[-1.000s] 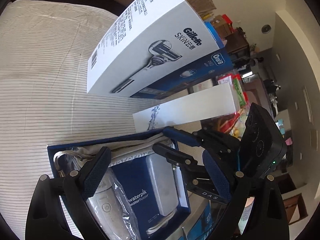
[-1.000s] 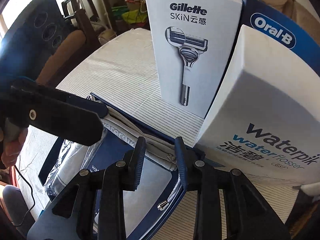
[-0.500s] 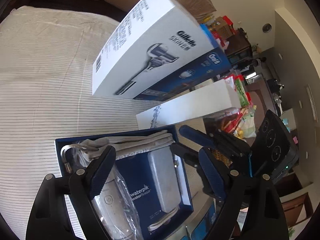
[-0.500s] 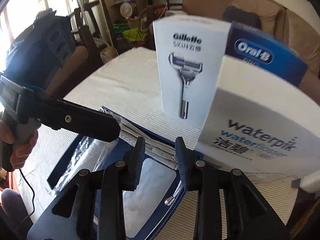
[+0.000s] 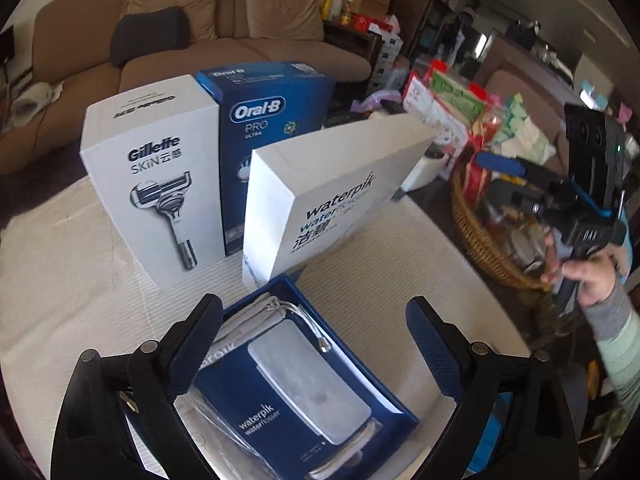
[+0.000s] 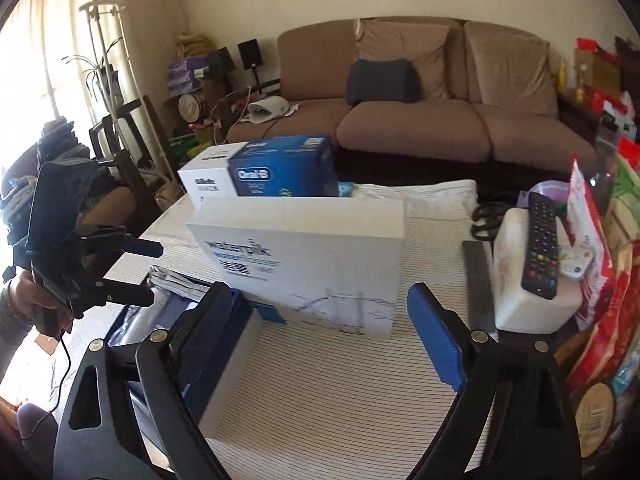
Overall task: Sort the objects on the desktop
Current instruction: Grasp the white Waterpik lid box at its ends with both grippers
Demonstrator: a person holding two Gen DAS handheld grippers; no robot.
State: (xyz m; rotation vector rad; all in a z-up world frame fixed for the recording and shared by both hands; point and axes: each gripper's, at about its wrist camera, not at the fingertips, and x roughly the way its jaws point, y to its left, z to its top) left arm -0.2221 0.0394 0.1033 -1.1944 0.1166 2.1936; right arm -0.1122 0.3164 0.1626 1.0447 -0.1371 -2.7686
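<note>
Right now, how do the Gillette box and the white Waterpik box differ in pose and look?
The Gillette box stands upright on end; the Waterpik box rests on a long edge, tilted back. The Gillette box's front shows a razor picture; the Waterpik box's shows mostly lettering. The Gillette box sits beside the Oral-B box; the Waterpik box is in front of it, next to the open tray. Both are white, closed and on the striped cloth.
</note>
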